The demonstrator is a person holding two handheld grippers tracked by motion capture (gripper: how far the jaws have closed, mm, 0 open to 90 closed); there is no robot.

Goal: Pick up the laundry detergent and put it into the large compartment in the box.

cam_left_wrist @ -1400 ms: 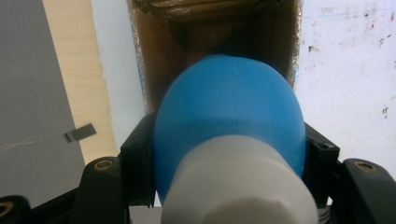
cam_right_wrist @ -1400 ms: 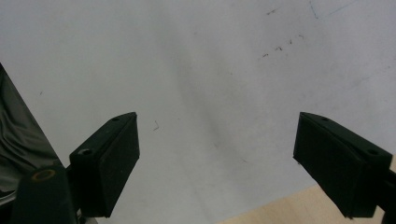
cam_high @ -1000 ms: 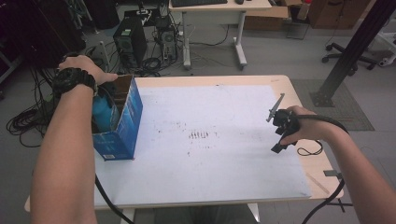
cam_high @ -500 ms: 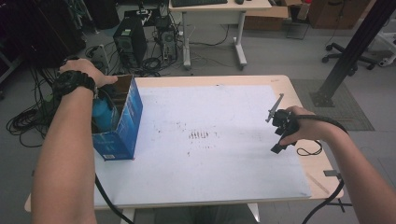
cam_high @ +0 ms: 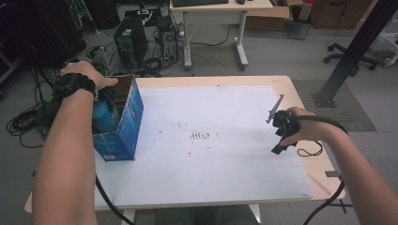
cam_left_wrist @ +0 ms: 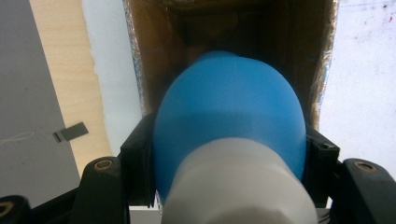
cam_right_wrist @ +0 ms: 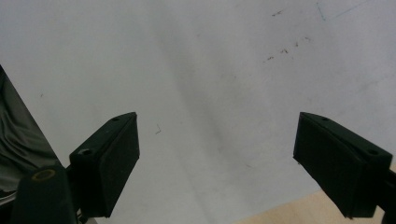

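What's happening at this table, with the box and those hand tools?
A person holds a gripper in each hand. The left gripper is clamped on a blue bottle with a grey cap, held in the open blue cardboard box at the table's left edge. The right gripper hangs open over the white table mat, holding nothing.

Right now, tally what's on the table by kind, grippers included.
Blue cardboard box, open top: 1
Blue bottle with grey cap, inside the box: 1
White sheet covering the wooden table: 1
Black two-jaw grippers, left and right: 2
Total: 5
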